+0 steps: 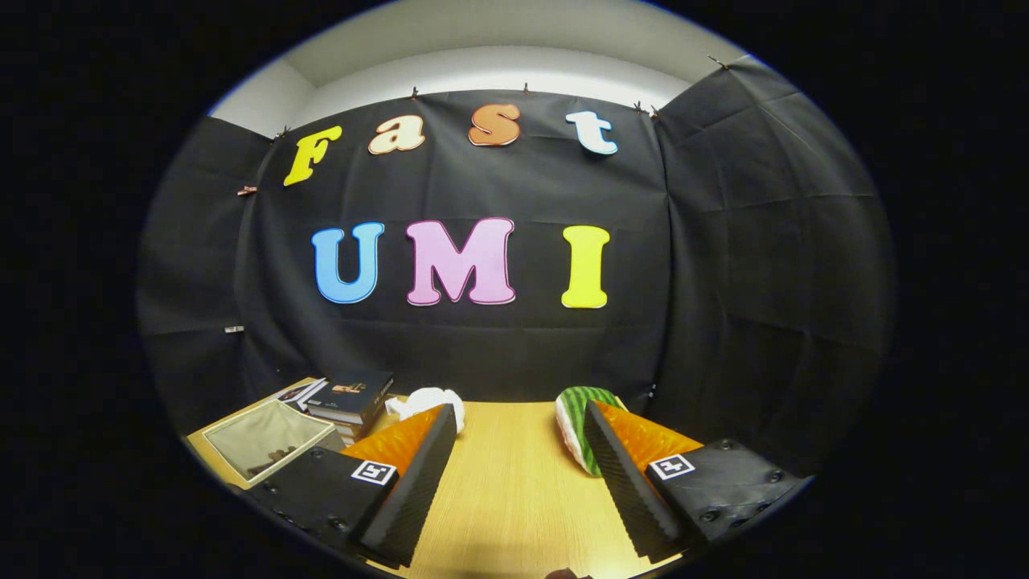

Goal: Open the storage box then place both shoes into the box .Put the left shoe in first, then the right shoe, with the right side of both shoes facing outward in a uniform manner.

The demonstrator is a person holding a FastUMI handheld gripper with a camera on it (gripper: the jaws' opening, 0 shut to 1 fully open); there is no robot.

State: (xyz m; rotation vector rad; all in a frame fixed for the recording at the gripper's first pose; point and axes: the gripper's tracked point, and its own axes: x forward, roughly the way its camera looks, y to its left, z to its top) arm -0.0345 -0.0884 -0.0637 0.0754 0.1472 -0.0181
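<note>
My gripper (518, 414) is open above a wooden table (514, 482), with nothing between its fingers. A green-and-white striped shoe (580, 418) lies just beyond the right finger, which partly hides it. A white shoe-like thing (430, 400) lies beyond the left fingertip; most of it is hidden and I cannot tell its shape. The storage box (265, 438), with a pale rim and a see-through top, stands to the left of the left finger. Its top looks flat and closed.
A stack of dark books (351, 396) sits behind the box by the black cloth wall (514, 346). The wall closes off the back and right of the table. Bare wood runs between the fingers up to the wall.
</note>
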